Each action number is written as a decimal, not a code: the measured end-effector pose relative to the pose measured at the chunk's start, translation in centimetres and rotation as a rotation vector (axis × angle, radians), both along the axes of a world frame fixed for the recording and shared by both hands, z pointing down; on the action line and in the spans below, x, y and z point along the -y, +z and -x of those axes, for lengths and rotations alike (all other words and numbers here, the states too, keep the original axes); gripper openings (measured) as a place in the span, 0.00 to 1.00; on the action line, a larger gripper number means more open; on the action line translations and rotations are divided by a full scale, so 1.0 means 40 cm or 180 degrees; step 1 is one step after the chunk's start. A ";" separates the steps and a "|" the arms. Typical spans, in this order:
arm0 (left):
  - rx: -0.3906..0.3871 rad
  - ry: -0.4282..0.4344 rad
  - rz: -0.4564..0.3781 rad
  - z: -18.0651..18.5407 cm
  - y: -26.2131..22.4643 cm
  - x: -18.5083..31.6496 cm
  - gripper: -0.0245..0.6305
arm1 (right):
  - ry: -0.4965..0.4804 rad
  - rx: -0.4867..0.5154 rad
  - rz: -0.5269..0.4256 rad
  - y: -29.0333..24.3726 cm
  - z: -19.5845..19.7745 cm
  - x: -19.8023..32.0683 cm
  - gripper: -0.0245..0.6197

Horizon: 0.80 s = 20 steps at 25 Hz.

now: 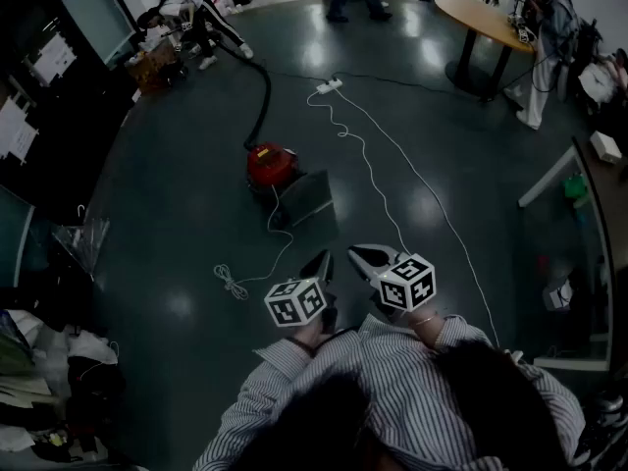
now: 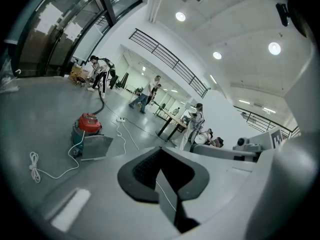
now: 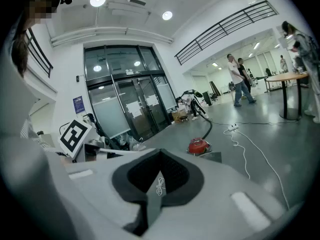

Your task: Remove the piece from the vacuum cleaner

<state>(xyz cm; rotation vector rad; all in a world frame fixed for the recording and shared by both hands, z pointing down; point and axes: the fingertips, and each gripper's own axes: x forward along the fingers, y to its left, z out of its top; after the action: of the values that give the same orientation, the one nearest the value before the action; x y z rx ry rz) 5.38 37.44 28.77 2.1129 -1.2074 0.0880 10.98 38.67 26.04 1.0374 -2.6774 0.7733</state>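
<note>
The approach is only being begun: left gripper (image 1: 324, 260) and right gripper (image 1: 358, 253) are held shut and empty, the red vacuum cleaner (image 1: 272, 165) is seen well ahead on the floor (image 1: 177, 234), so closing-in and opened jaws are called for.

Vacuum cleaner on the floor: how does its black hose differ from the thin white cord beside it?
The hose is thick and black; the cord is thin and white. The hose curves away toward a person at the far side; the cord trails the opposite way and ends in a small loose bundle. Both start at the red vacuum cleaner and lie on the floor.
</note>
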 end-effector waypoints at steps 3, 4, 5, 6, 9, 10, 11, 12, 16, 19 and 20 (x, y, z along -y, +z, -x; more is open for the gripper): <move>-0.0038 0.0023 -0.0069 -0.012 -0.014 0.029 0.05 | -0.0012 -0.0084 -0.0085 -0.008 -0.003 0.024 0.04; -0.0024 0.0024 -0.0094 -0.014 -0.018 0.040 0.05 | -0.0017 -0.0101 -0.0118 -0.013 -0.004 0.033 0.04; -0.0004 0.0023 -0.0114 -0.015 -0.021 0.048 0.05 | -0.0023 -0.0115 -0.0147 -0.017 -0.004 0.040 0.04; 0.0016 0.0019 -0.0123 -0.016 -0.022 0.052 0.05 | -0.0030 -0.0128 -0.0167 -0.019 -0.004 0.043 0.04; 0.0083 0.0042 -0.0119 -0.018 -0.018 0.053 0.05 | -0.0047 -0.0171 -0.0178 -0.017 -0.009 0.034 0.04; 0.0109 0.0070 -0.0123 -0.018 -0.017 0.057 0.05 | -0.0048 -0.0183 -0.0176 -0.016 -0.010 0.033 0.04; 0.0138 0.0099 -0.0126 -0.018 -0.017 0.063 0.05 | -0.0049 -0.0190 -0.0171 -0.014 -0.011 0.033 0.04; 0.0168 0.0120 -0.0125 -0.018 -0.017 0.069 0.05 | -0.0052 -0.0197 -0.0165 -0.013 -0.012 0.031 0.04; 0.0175 0.0056 -0.0111 -0.023 -0.018 0.070 0.05 | -0.0079 -0.0189 -0.0142 -0.006 -0.013 0.020 0.04; 0.0127 -0.0009 -0.0027 -0.024 0.005 0.046 0.05 | -0.0027 0.0022 -0.0112 -0.010 -0.020 0.021 0.04; 0.0118 -0.0019 0.0006 -0.023 0.015 0.039 0.05 | 0.0008 0.0056 -0.0099 -0.006 -0.024 0.024 0.04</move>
<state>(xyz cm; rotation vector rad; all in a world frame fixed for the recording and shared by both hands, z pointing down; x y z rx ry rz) 6.29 35.87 29.35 2.1146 -1.2346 0.1260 11.92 37.70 25.78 1.0461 -2.7118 0.7468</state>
